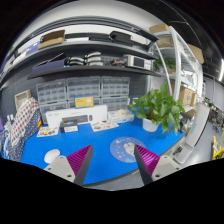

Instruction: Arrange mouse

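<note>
**Hand-held gripper held open above a blue surface**

Gripper view: The hand-held gripper (113, 163) is raised over a blue surface (100, 150), and its two fingers stand well apart with nothing between them. The purple pad on the left finger (80, 157) and the one on the right finger (147, 156) both face inward across the open gap.

Just ahead of the fingers, slightly right of the middle, a round grey-white disc (124, 149) lies flat on the blue surface. To the left, near the left finger, a small pink object (51, 155) sits on the surface. It is too small to tell what it is.

Farther back on the left, a white box-like device (72, 123) rests on the surface, with a row of pale storage drawers (85, 93) against the wall behind it. Above them a dark shelf (80, 66) runs across the wall and carries assorted items that cannot be made out.

On the far right of the surface, a leafy green plant (159, 104) stands in a white pot (151, 125). Behind it rises a white frame (179, 55).

I cannot make out a mouse anywhere on the surface. It may be among the small items at the back, but I cannot tell.
</note>
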`<action>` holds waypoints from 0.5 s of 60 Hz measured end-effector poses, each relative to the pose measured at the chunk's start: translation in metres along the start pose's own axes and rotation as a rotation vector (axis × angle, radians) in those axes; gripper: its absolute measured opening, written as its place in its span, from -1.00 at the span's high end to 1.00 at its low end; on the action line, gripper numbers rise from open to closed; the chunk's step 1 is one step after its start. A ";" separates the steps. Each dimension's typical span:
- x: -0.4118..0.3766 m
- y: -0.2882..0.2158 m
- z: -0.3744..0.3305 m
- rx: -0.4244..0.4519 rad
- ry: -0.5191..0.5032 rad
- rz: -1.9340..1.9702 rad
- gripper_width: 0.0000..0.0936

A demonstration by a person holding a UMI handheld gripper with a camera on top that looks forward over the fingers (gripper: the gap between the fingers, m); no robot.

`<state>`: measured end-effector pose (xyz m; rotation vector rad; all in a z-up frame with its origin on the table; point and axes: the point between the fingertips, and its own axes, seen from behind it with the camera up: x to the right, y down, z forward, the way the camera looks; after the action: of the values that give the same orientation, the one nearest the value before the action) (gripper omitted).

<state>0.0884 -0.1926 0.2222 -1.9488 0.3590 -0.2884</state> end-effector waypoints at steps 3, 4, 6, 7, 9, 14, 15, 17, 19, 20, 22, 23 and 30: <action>-0.014 0.018 -0.001 -0.020 -0.017 0.001 -0.79; -0.020 0.025 -0.001 -0.026 -0.024 0.000 -0.79; -0.034 0.039 0.001 -0.041 -0.043 -0.003 -0.79; -0.028 0.034 -0.004 -0.053 -0.059 -0.007 -0.79; -0.055 0.062 0.004 -0.071 -0.068 -0.010 -0.79; -0.096 0.102 0.009 -0.124 -0.115 -0.024 -0.80; -0.105 0.109 0.010 -0.136 -0.129 -0.027 -0.80; -0.125 0.122 0.011 -0.158 -0.162 -0.036 -0.80; -0.145 0.134 0.013 -0.177 -0.191 -0.044 -0.80; -0.154 0.140 0.014 -0.188 -0.204 -0.050 -0.79; -0.172 0.151 0.016 -0.210 -0.230 -0.061 -0.79; -0.182 0.156 0.017 -0.219 -0.243 -0.068 -0.80; -0.242 0.183 0.031 -0.274 -0.319 -0.098 -0.82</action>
<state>-0.1453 -0.1428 0.0331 -2.2435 0.0966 0.0139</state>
